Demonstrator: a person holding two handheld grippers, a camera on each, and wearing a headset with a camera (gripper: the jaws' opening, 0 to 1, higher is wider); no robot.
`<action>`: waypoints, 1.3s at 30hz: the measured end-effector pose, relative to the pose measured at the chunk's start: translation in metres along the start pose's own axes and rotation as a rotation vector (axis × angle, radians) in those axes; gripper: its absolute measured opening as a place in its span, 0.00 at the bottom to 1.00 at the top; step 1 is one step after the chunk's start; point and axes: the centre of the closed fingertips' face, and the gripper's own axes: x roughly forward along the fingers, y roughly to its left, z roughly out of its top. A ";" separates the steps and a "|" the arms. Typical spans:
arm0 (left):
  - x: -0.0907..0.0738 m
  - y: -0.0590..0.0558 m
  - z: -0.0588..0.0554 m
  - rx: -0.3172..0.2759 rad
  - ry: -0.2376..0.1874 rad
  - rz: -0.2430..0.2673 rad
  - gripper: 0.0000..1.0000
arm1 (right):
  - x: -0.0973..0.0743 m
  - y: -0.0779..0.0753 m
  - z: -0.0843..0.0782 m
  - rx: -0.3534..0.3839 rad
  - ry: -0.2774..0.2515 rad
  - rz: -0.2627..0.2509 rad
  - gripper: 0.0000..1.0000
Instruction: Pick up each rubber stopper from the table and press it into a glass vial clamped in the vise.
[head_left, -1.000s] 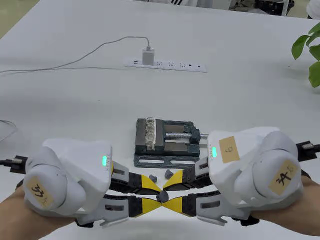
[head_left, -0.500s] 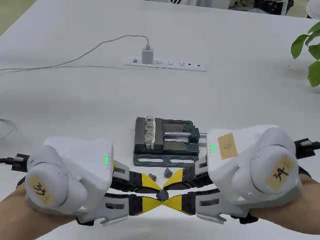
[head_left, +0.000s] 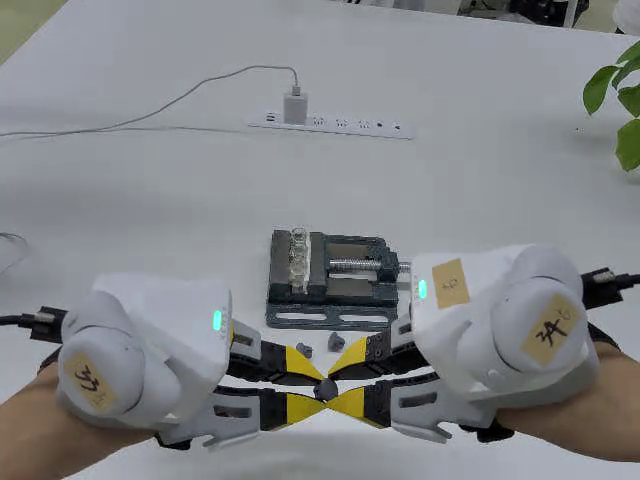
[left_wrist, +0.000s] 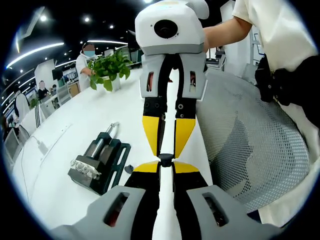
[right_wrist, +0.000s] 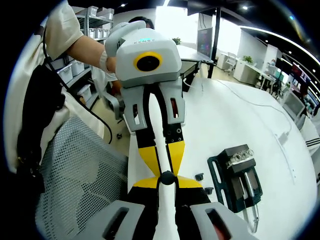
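My left gripper (head_left: 300, 388) and right gripper (head_left: 348, 385) meet tip to tip near the table's front edge. A small dark rubber stopper (head_left: 325, 392) is pinched where their yellow fingertips come together, and both are shut on it. It also shows as the stopper (left_wrist: 165, 160) in the left gripper view and the stopper (right_wrist: 166, 177) in the right gripper view. Just behind the tips, two loose stoppers (head_left: 306, 350) (head_left: 336, 344) lie on the table. Beyond them stands the dark vise (head_left: 345, 285), which clamps a row of glass vials (head_left: 298, 258) upright.
A white power strip (head_left: 330, 125) with a plugged charger and cable lies farther back. Plant leaves (head_left: 615, 90) hang at the right edge. A grey mesh chair (left_wrist: 260, 150) is below the table's near edge. The person's arms hold both grippers.
The grippers stay tip to tip on the stopper. Only the head view has shifted slightly.
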 end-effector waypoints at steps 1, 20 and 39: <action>0.000 0.000 0.000 -0.003 -0.001 0.002 0.05 | 0.000 0.000 0.000 0.003 -0.001 0.001 0.06; -0.021 0.029 -0.020 -0.124 -0.002 0.181 0.55 | -0.001 -0.005 -0.001 0.011 0.006 -0.007 0.06; -0.047 0.052 -0.039 -0.264 -0.009 0.352 0.99 | -0.003 -0.013 -0.007 0.006 0.029 -0.001 0.06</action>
